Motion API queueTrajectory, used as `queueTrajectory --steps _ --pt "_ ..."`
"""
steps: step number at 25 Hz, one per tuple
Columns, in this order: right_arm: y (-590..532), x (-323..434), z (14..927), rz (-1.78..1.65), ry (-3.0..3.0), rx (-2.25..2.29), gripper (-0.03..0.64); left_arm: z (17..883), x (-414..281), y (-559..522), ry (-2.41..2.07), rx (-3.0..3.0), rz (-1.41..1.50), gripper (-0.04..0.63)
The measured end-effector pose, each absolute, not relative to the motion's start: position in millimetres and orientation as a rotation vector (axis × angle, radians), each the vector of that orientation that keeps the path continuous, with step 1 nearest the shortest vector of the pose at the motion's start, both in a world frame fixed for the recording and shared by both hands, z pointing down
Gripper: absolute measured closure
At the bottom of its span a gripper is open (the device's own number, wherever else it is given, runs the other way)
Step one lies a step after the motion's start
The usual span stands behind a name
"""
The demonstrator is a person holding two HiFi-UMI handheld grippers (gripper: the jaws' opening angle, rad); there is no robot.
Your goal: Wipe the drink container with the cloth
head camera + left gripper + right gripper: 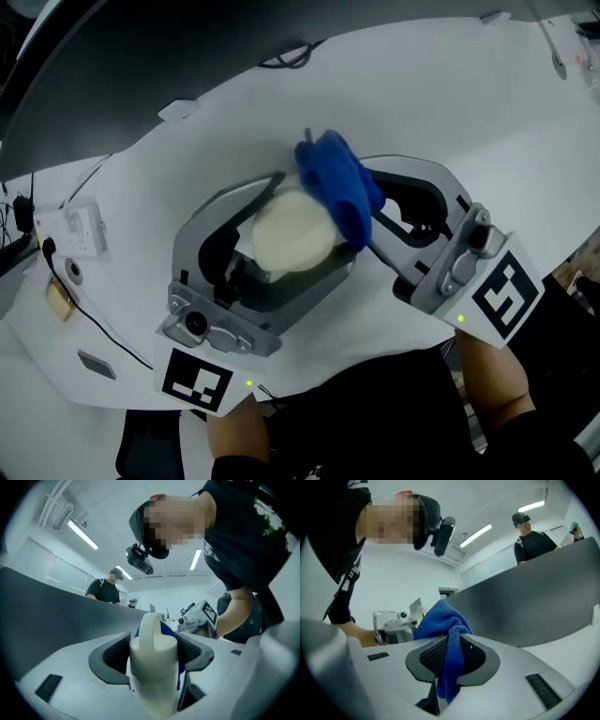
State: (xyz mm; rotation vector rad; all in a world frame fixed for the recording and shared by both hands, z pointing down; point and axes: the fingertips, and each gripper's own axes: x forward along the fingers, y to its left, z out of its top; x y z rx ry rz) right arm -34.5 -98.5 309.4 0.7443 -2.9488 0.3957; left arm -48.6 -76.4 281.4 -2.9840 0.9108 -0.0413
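Head view: the left gripper (pixel 314 220) clamps the cream drink container (pixel 291 234) between its jaws. The right gripper (pixel 367 206) holds the blue cloth (pixel 337 183) just beyond it, at the left jaws' tips.

Left gripper view: the pads squeeze a smooth round body, so a hard rub could twist it loose.

Right gripper view: the jaws are pinched shut on one fold, and that fold may pull free.

The container looks upright, its long axis crossing the jaws, cap end up.

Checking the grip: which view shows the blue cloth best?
Right gripper view: the blue cloth hangs clamped between the jaws, close up. Head view shows it bunched beside the container; left gripper view, only a blue sliver behind it.
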Motion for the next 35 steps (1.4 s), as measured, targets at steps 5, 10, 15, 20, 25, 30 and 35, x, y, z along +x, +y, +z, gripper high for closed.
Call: queueTrajectory --steps 5,10,15,20,25,30,35 --pt "-96 -32 404 0.487 -2.588 0.759 0.575 282 -49 -76 0.919 -3.024 0.032 0.305" --pt "-97 -35 412 0.431 -2.546 0.773 0.575 283 -46 -78 0.869 -3.02 -0.026 0.304" --pt "-96 -36 413 0.306 -2.542 0.74 0.575 280 -47 -73 0.978 -2.955 -0.136 0.288" --pt "-95 -37 416 0.299 -2.547 0.725 0.575 281 -55 -76 1.345 -2.815 -0.15 0.281" --pt "-93 -36 416 0.261 -2.567 0.724 0.575 272 -62 -77 1.88 -2.49 -0.127 0.282" --pt "-92 -37 415 0.237 -2.585 0.758 0.575 271 -68 -82 2.091 -2.277 -0.149 0.284" --pt "-95 -30 396 0.384 -2.672 0.816 0.574 275 -67 -80 1.931 -2.409 -0.105 0.308"
